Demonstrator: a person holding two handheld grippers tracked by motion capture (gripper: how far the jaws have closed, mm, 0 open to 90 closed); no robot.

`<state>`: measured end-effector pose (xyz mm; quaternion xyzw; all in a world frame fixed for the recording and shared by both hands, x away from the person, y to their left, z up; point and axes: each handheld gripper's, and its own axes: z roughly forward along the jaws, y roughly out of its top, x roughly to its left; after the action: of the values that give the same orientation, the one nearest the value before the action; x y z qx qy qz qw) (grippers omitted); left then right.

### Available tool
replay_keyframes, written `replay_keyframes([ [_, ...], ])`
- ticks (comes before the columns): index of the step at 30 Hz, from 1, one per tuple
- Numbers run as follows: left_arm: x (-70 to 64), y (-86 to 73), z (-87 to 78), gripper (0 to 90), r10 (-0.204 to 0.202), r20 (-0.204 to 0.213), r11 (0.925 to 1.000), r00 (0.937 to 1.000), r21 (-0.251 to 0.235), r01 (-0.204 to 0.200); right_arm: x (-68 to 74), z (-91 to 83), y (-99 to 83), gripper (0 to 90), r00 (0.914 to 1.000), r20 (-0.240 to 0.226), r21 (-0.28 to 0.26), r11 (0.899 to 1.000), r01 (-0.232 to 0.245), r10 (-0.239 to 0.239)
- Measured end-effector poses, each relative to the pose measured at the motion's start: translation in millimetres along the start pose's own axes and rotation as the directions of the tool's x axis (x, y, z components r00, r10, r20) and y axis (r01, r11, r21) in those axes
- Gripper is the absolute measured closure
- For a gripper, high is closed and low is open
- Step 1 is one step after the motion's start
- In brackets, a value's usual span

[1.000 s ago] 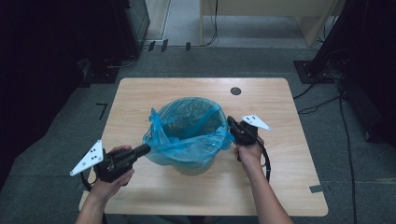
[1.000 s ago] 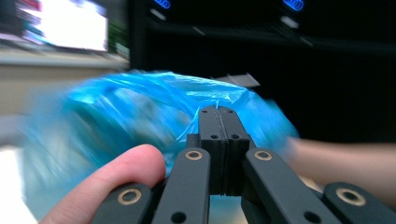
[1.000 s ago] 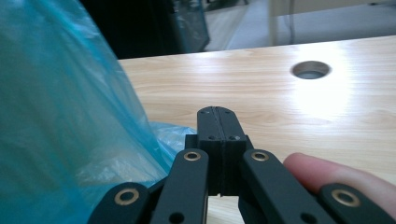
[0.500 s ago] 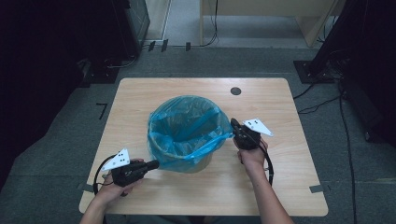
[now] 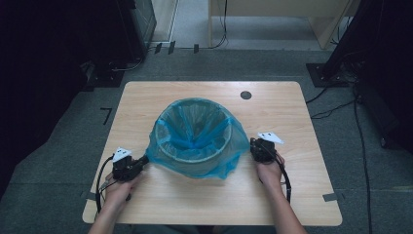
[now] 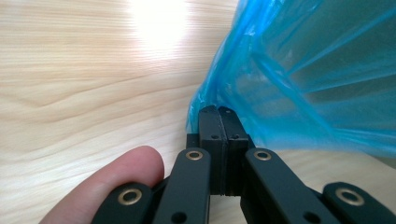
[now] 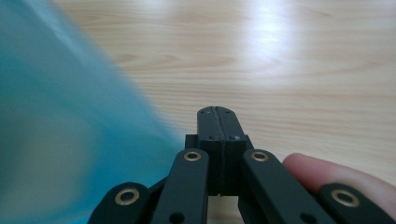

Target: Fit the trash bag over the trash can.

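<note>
Blue bag point(image 5: 197, 141) over bin: left gripper point(image 6: 218, 122) jaws clamp bag edge; right gripper point(image 7: 218, 122) jaws together, bag beside.

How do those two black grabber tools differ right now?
The left gripper is shut on the blue bag's edge, plastic pinched between its jaws; the right gripper is shut with nothing visible between them, the bag beside it. In the high view, left sits nearer the person. Both rest low over the wooden table.

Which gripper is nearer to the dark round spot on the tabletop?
Right. The right gripper sits below the dark round spot, beside the blue bag. The left gripper, shut on the bag's edge, lies far off toward the table's near left.
</note>
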<state>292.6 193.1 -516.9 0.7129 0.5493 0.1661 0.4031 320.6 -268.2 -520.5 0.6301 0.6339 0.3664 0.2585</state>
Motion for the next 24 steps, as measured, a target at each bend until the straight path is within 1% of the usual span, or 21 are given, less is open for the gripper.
replay_keyframes([
  [1,0.9,-0.2,0.2,90.0,-0.013,-0.005,0.9999,0.9999,0.006,0.014,-11.6,-1.1,-0.3,90.0,0.9995,0.03,0.045,0.999,0.001,-0.002],
  [3,-0.3,0.0,0.3,89.8,-0.012,-0.026,0.9999,0.9996,0.004,0.012,-20.8,-3.8,-0.8,90.0,0.9985,0.054,0.041,0.999,-0.011,0.008],
  [4,-1.7,-0.1,0.0,88.2,-0.001,-0.02,1.0,0.9998,-0.008,0.001,-25.3,-5.2,-0.9,90.0,0.9979,0.063,0.042,0.999,-0.019,0.016],
  [5,-2.8,-0.2,-0.3,79.9,0.009,0.005,0.9998,0.9999,-0.019,-0.009,-33.0,-7.4,-1.6,90.0,0.9979,0.054,0.037,0.999,-0.039,0.037],
  [6,-3.2,-0.4,-0.9,71.3,0.022,0.032,0.9993,0.9992,-0.03,-0.021,-37.9,-9.6,-2.8,89.7,0.9976,0.025,0.028,0.997,-0.065,0.065],
  [7,-3.3,-0.7,-2.1,61.4,0.029,0.048,0.9989,0.9984,-0.039,-0.027,-41.8,-12.5,-4.1,83.7,0.9958,-0.024,0.001,0.996,-0.088,0.088],
  [8,-2.5,-0.6,-3.6,55.7,0.027,0.062,0.9985,0.9977,-0.049,-0.024,-43.2,-16.0,-5.1,81.5,0.994,-0.06,-0.028,0.995,-0.094,0.092],
  [9,-1.1,-0.3,-5.3,53.8,0.022,0.079,0.9982,0.9967,-0.058,-0.017,-42.5,-19.2,-5.5,80.8,0.9937,-0.076,-0.05,0.995,-0.087,0.083],
  [11,0.5,1.2,-7.2,50.9,0.001,0.076,0.9967,0.9971,-0.08,0.005,-39.0,-23.7,-5.4,78.1,0.9941,-0.091,-0.085,0.994,-0.067,0.06],
  [13,0.9,3.2,-9.2,48.1,-0.018,0.079,0.9939,0.9967,-0.107,0.026,-31.1,-27.7,-3.7,77.2,0.9937,-0.104,-0.124,0.991,-0.055,0.042],
  [15,-1.0,6.2,-12.1,46.7,-0.029,0.078,0.9876,0.9966,-0.152,0.04,-23.3,-31.3,-0.8,77.8,0.9929,-0.114,-0.157,0.986,-0.05,0.033],
  [18,-7.3,11.4,-15.4,47.7,-0.025,0.063,0.9776,0.9977,-0.207,0.038,-9.4,-36.3,5.3,81.3,0.9911,-0.133,-0.197,0.98,-0.034,0.008],
  [19,-9.7,13.4,-17.2,50.2,-0.011,0.057,0.9745,0.9983,-0.223,0.024,-5.8,-37.6,7.1,82.6,0.9905,-0.137,-0.208,0.978,-0.031,0.002],
  [21,-17.4,17.3,-19.2,61.6,0.004,0.064,0.9638,0.9979,-0.266,0.013,4.2,-41.0,12.1,85.1,0.9875,-0.157,-0.237,0.971,-0.02,-0.017],
  [22,-24.9,21.0,-19.7,66.8,0.017,0.061,0.9582,0.998,-0.286,0.001,9.7,-42.7,14.9,87.2,0.986,-0.165,-0.248,0.969,-0.018,-0.024],
  [23,-30.5,23.8,-19.2,74.0,0.02,0.041,0.9544,0.9989,-0.298,-0.007,17.9,-44.6,19.5,90.0,0.9826,-0.183,-0.259,0.966,-0.016,-0.033],
  [24,-34.2,26.1,-18.6,77.9,0.019,0.031,0.9531,0.9993,-0.302,-0.009,23.4,-45.6,22.4,90.0,0.9809,-0.19,-0.269,0.963,-0.011,-0.041],
])
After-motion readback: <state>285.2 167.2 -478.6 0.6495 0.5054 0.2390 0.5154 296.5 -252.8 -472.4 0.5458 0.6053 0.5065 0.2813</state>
